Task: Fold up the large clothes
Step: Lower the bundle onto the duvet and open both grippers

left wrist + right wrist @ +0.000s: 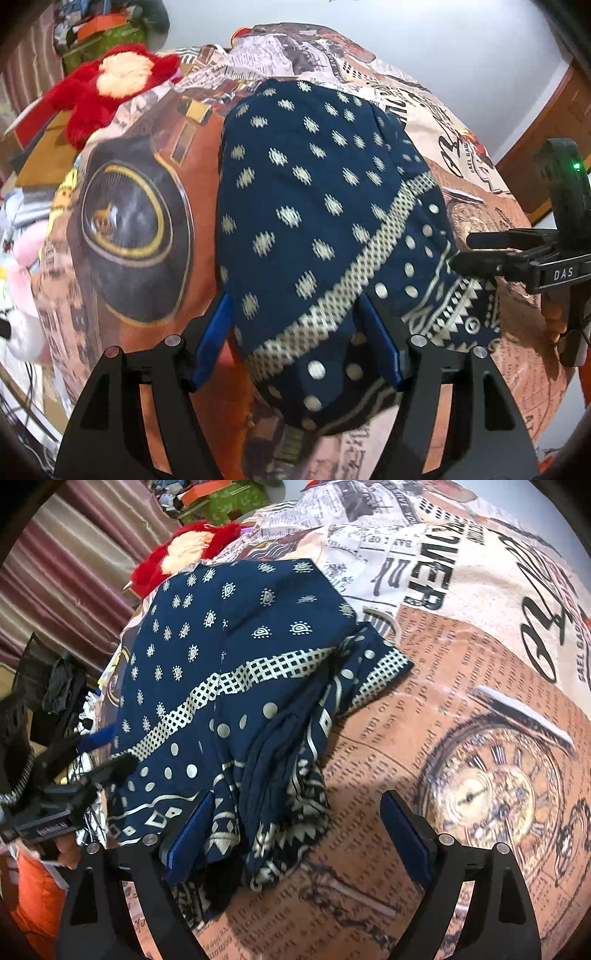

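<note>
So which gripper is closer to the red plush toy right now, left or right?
Left, as far as the views show. The left gripper hangs over the navy garment on the side where the red plush toy lies. The right gripper is at the garment's opposite edge.

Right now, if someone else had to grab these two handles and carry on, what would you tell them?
Left gripper: jaws open, hovering above the navy blue cloth with white dots and a checked band; nothing held.
Right gripper: jaws open, one blue pad by the cloth's bunched patterned edge, the other above the printed newspaper-and-clock bedsheet; nothing held.
Things: the cloth lies folded over on the sheet; a red plush toy sits beyond it.
Done: at least one fold appears made.
Left: the edge on the right gripper's side is crumpled; probably smooth it and fold again.
</note>
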A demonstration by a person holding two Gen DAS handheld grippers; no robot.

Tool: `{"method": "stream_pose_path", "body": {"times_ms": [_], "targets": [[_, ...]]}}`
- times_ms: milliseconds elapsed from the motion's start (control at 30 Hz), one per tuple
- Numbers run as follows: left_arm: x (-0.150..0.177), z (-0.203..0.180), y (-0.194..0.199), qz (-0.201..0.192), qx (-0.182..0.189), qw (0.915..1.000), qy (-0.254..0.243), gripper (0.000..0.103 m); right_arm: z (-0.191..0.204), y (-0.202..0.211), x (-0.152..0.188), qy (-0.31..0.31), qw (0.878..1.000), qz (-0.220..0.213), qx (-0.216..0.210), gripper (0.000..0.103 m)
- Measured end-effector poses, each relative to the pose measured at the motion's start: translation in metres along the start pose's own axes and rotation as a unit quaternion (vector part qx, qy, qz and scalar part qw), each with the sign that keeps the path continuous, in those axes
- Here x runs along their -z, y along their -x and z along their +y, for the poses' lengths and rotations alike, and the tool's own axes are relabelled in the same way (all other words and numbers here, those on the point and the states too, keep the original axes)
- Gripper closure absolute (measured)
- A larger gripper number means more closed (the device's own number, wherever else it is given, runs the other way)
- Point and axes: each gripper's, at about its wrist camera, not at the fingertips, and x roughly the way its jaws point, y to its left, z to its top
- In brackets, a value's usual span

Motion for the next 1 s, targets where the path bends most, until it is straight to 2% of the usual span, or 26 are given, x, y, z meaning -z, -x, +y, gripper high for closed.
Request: {"method": "stream_pose_path", "body": {"times_ms": [133, 200, 333, 433, 600, 667, 767, 867, 1000], "targets": [[0.000, -0.012, 0.013, -0.001, -0.017, 0.9997, -0.016, 0.033, 0.006, 0.022, 0.009, 0.015, 1.000, -0.019, 0.018, 0.014], [-0.002, -0.017, 0.025, -0.014, -0.027, 0.9992, -0.027, 0.033, 0.012, 0.037, 0.015, 0.029, 0.998, -0.037, 0.030, 0.014], [-0.008, -0.028, 0.067, -0.071, -0.039, 0.9962, -0.032, 0.033, 0.025, 0.064, 0.023, 0.036, 0.997, -0.070, 0.018, 0.014], [-0.011, -0.035, 0.099, -0.115, -0.052, 0.9915, -0.030, 0.033, 0.038, 0.068, 0.026, 0.034, 0.996, -0.086, 0.006, 0.013], [-0.007, -0.046, 0.140, -0.167, -0.075, 0.9826, -0.031, 0.033, 0.055, 0.031, 0.022, 0.037, 0.997, -0.061, 0.018, 0.013], [-0.004, -0.050, 0.148, -0.178, -0.084, 0.9799, -0.036, 0.033, 0.051, 0.014, 0.022, 0.031, 0.998, -0.038, 0.037, 0.013], [0.002, -0.055, 0.157, -0.191, -0.105, 0.9748, -0.048, 0.033, 0.039, 0.002, 0.027, 0.024, 0.999, -0.020, 0.044, 0.013], [0.007, -0.062, 0.158, -0.197, -0.119, 0.9712, -0.060, 0.033, 0.030, 0.008, 0.035, 0.018, 0.999, -0.021, 0.041, 0.013], [0.009, -0.069, 0.159, -0.202, -0.116, 0.9701, -0.068, 0.033, 0.032, 0.030, 0.041, 0.034, 0.997, -0.046, 0.060, 0.013]]}}
